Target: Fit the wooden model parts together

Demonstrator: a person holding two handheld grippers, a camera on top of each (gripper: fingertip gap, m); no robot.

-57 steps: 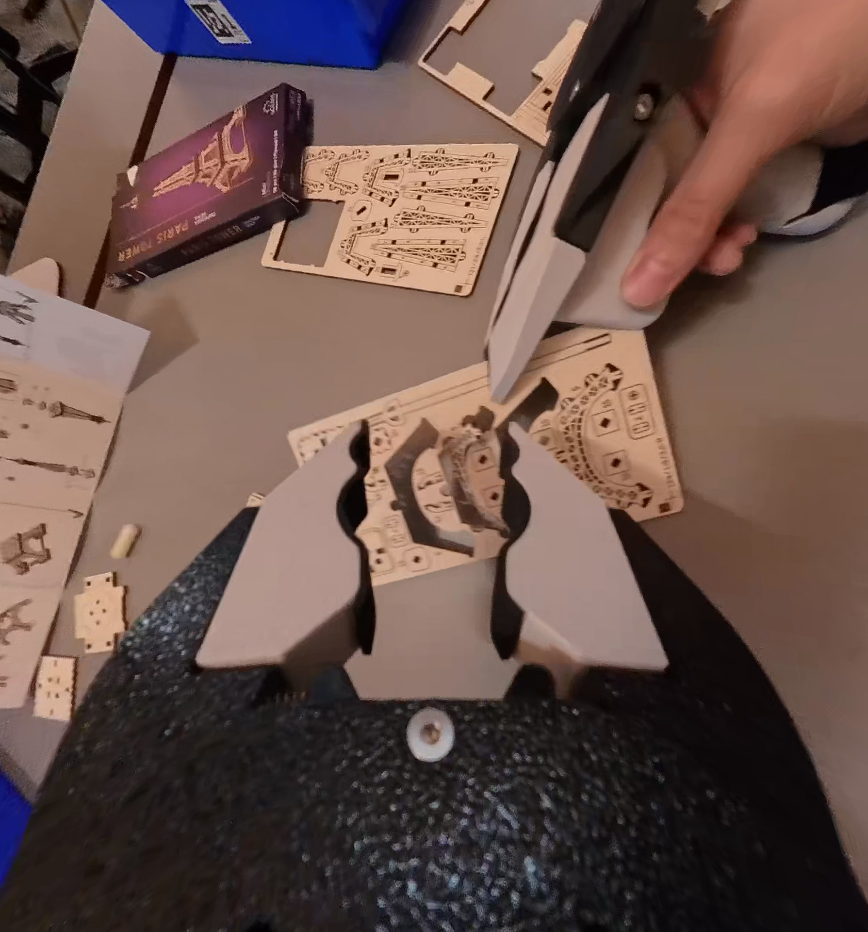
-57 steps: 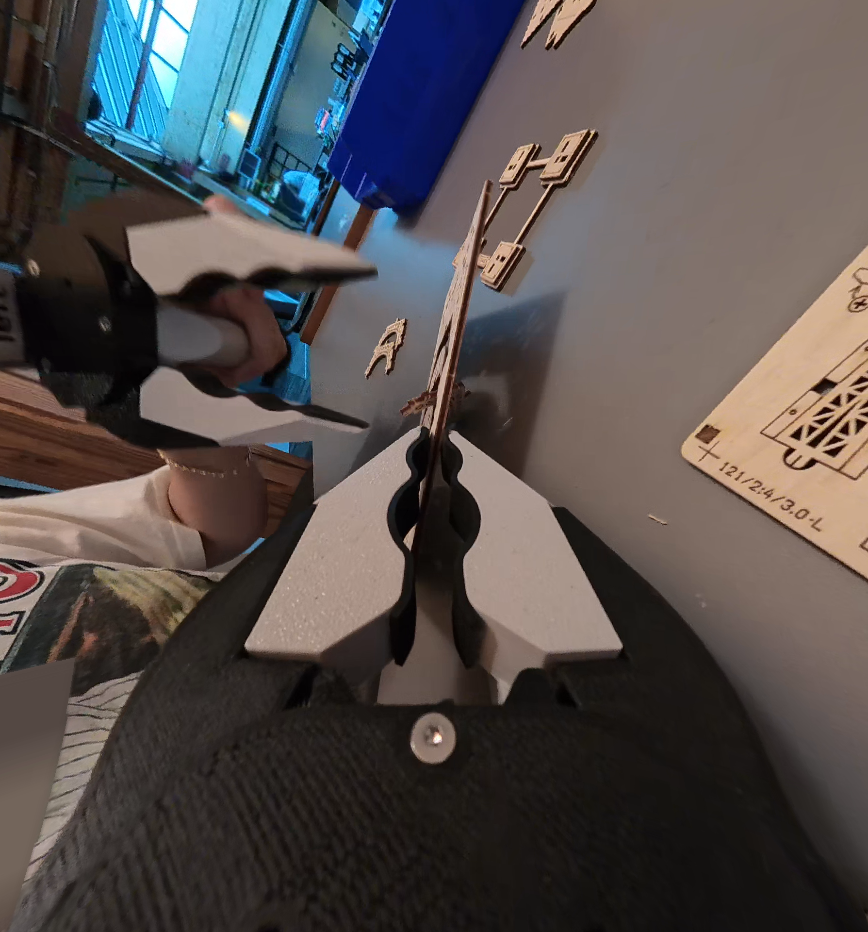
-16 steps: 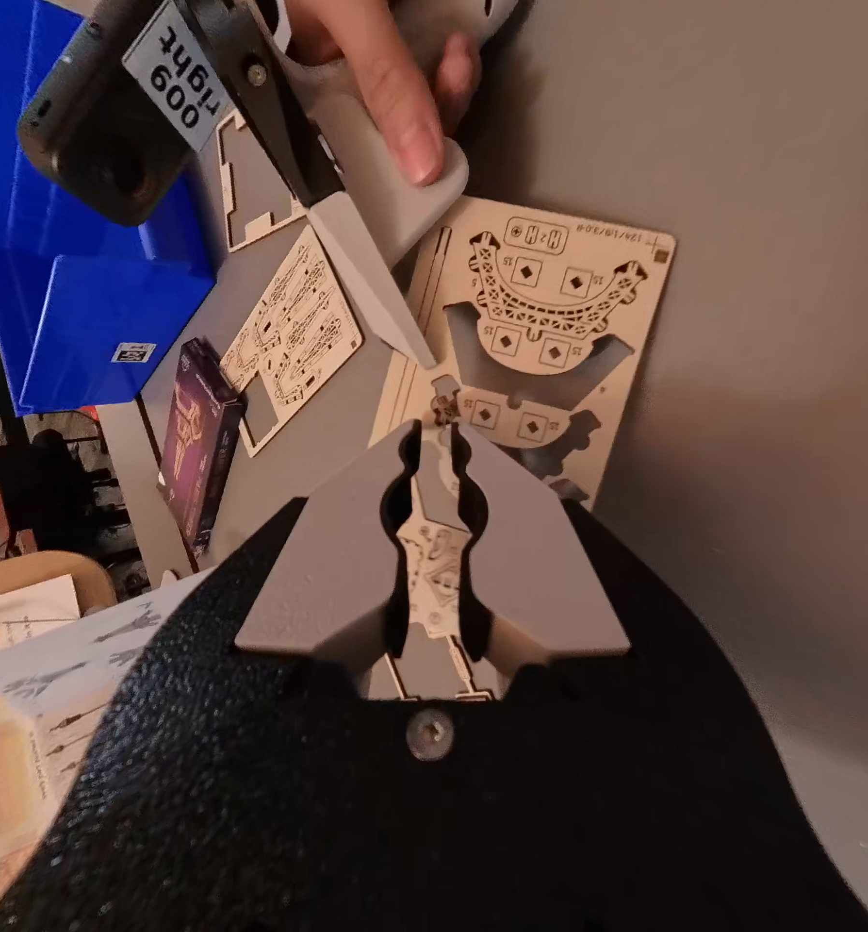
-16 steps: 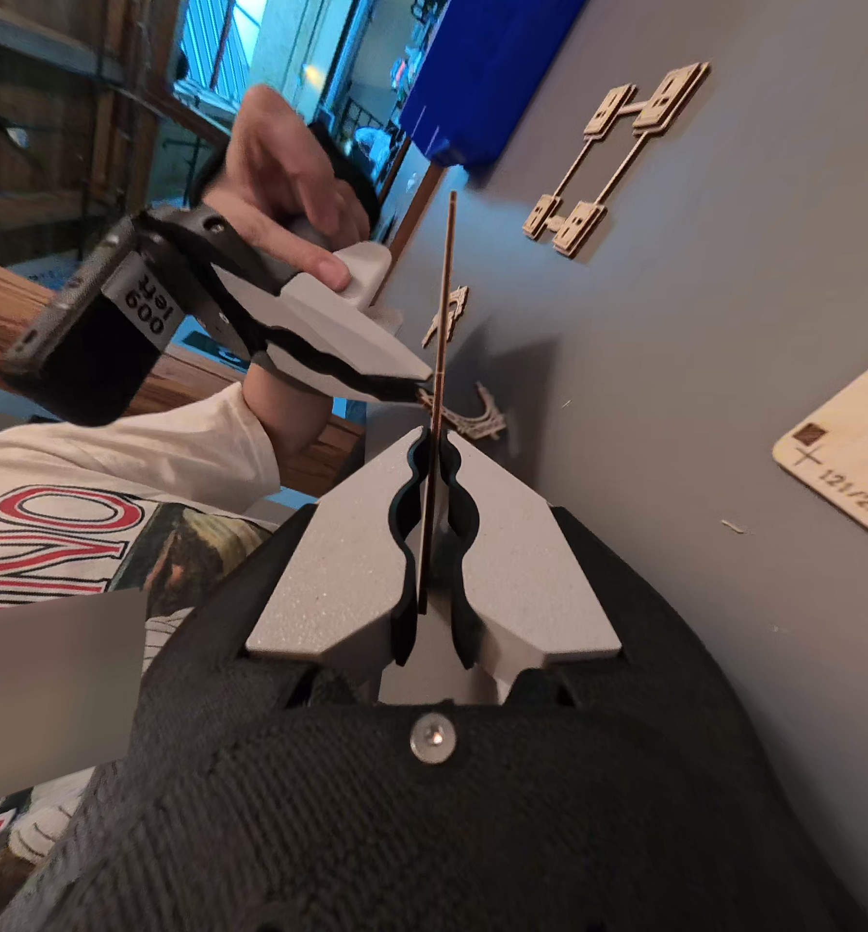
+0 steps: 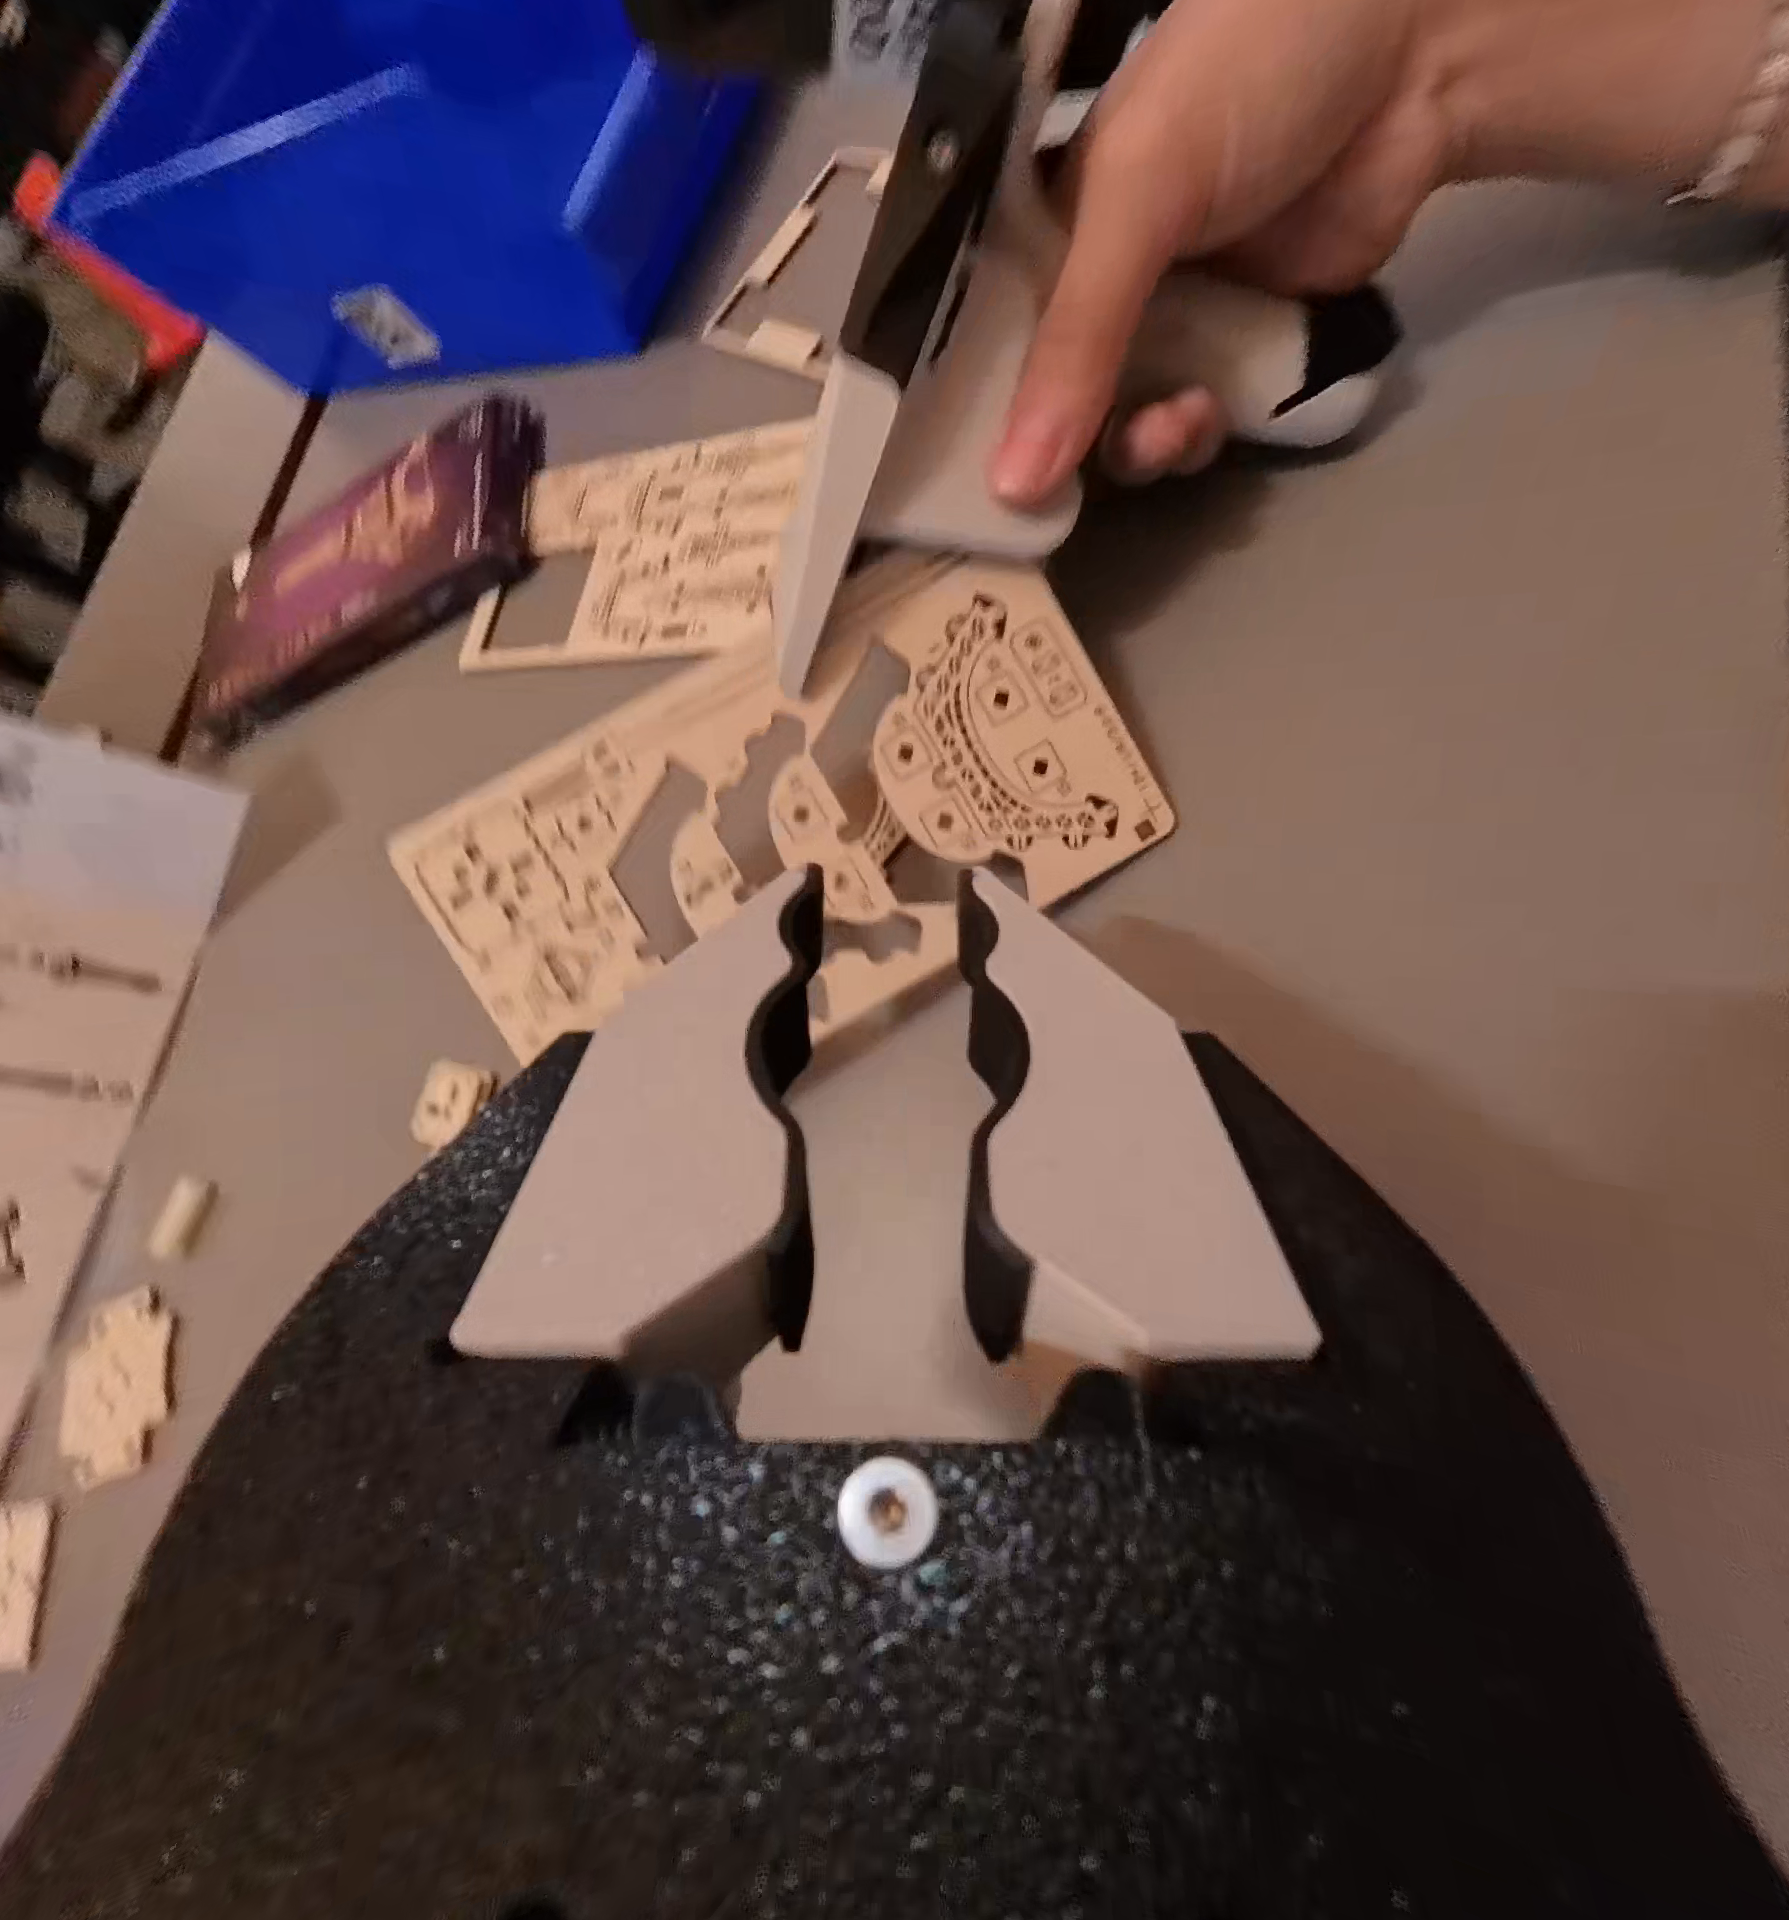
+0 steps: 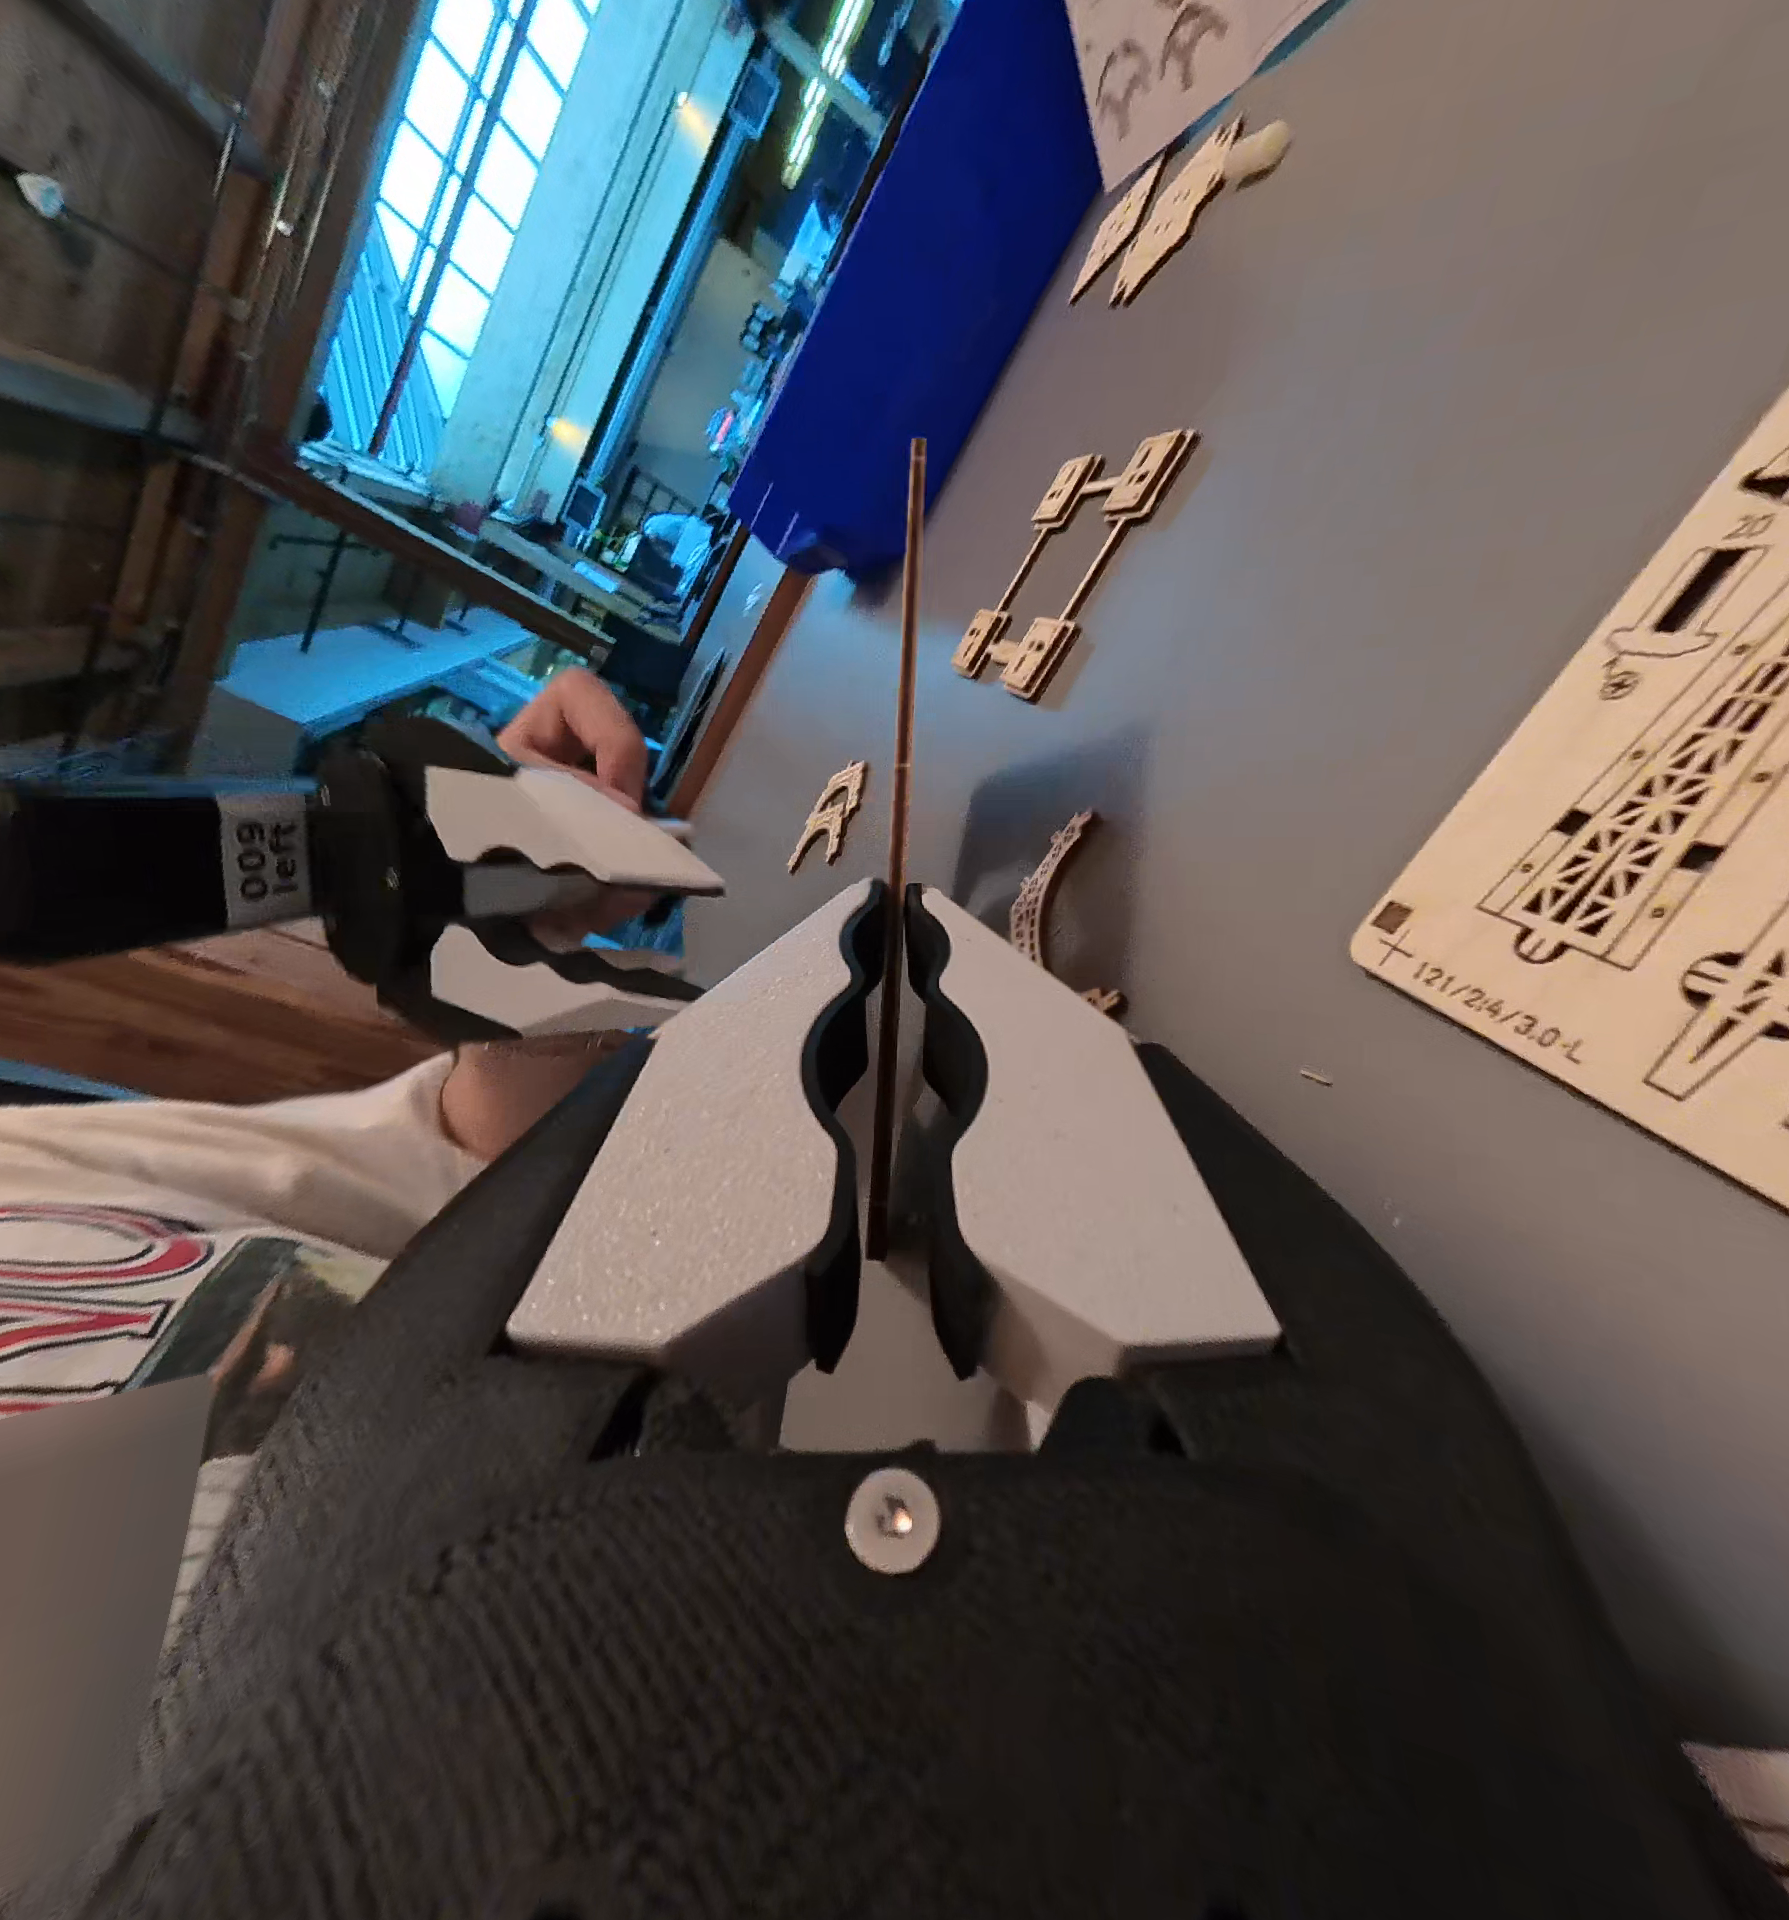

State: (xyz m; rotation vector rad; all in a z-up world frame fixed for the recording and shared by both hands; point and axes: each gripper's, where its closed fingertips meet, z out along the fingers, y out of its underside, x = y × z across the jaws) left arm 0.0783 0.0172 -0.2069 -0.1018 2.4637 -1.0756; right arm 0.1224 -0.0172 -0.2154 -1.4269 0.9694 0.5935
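My right gripper is shut on a thin wooden part sheet, seen edge-on and held upright above the grey table. In the left wrist view the same sheet shows its face with arch cut-outs, and the right gripper pinches its left edge. My left gripper is open and empty, just short of the sheet's near edge. It also shows in the right wrist view, apart from the sheet. A loose curved arch part lies on the table behind the sheet.
A second part sheet, a purple box and a blue bin sit at the back left. The instruction paper and small loose parts lie at the left. A square frame part and a large sheet lie nearby. One gripper's finger ends stand about 6 cm off the other's.
My left gripper was nearly shut with its tip against the held sheet; now it is open and has drawn back. The right gripper still holds the sheet and has turned it.
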